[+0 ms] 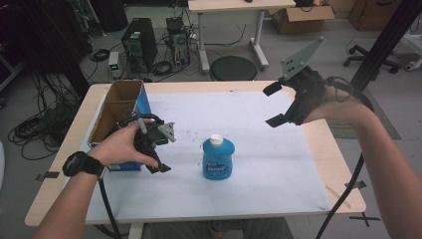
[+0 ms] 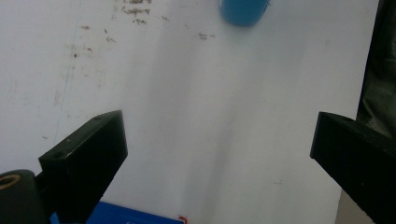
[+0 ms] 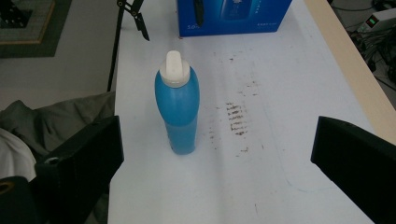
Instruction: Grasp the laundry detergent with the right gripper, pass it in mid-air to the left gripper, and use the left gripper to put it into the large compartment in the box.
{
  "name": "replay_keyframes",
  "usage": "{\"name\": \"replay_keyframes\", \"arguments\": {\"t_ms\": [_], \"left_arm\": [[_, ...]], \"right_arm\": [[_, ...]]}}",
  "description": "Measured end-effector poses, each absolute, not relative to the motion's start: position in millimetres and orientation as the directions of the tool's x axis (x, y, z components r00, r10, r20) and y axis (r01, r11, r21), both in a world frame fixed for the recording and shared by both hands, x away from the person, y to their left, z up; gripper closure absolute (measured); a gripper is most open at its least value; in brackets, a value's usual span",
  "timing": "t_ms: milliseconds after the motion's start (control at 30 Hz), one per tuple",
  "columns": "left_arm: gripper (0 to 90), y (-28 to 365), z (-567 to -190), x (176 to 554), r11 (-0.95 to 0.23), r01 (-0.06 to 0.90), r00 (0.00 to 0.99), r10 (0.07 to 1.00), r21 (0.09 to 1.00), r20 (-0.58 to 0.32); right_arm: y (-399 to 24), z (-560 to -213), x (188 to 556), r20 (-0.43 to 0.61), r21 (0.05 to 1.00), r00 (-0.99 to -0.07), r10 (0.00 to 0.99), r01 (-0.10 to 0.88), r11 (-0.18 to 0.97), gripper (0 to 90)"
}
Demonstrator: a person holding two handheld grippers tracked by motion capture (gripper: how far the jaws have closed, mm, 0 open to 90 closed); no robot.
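While upright, blue bottle (image 1: 218,159) stands between | left hand-held gripper (image 1: 160,147) wide | right hand-held gripper (image 1: 273,104) wide

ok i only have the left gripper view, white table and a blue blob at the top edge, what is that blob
Observer: A blue bottle with a white cap, standing upright on the table.
Operator: where's the right gripper
Observer: The right gripper is held above the table's far right part, jaws open, apart from the bottle.
Operator: and that blue strip at my bottom edge
Observer: That is the blue box, open at the top, by the table's left edge beside the left gripper.
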State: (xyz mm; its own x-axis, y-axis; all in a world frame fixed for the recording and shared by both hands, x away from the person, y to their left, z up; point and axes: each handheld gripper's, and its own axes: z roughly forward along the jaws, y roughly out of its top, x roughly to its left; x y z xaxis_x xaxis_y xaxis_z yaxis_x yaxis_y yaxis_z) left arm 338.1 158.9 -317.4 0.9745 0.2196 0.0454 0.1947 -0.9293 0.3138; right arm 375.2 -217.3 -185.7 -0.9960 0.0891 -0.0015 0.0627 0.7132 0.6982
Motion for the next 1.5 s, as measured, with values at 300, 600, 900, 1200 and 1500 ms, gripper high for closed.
{"name": "replay_keyframes", "arguments": {"t_ms": [300, 600, 900, 1200, 1500], "left_arm": [[4.5, 158, -318, 338, -0.930, 0.194, 0.975, 0.218, 0.314, 0.043], [4.4, 159, -318, 336, -0.928, 0.199, 0.974, 0.223, 0.316, 0.041], [4.5, 160, -318, 335, -0.926, 0.200, 0.974, 0.224, 0.320, 0.040], [4.5, 162, -320, 334, -0.928, 0.195, 0.975, 0.220, 0.318, 0.043], [4.4, 163, -321, 332, -0.926, 0.196, 0.975, 0.220, 0.323, 0.041]], "right_arm": [[-227, -213, 375, 0.018, 0.766, -0.995, 0.102, 0.079, 0.638, 2.0], [-228, -246, 371, 0.036, 0.804, -0.993, 0.112, 0.095, 0.586, 1.9], [-218, -276, 366, 0.036, 0.820, -0.993, 0.114, 0.095, 0.564, 1.9], [-207, -307, 364, 0.068, 0.834, -0.991, 0.117, 0.121, 0.539, 2.0], [-197, -336, 362, 0.114, 0.859, -0.987, 0.115, 0.156, 0.488, 1.6]]}}
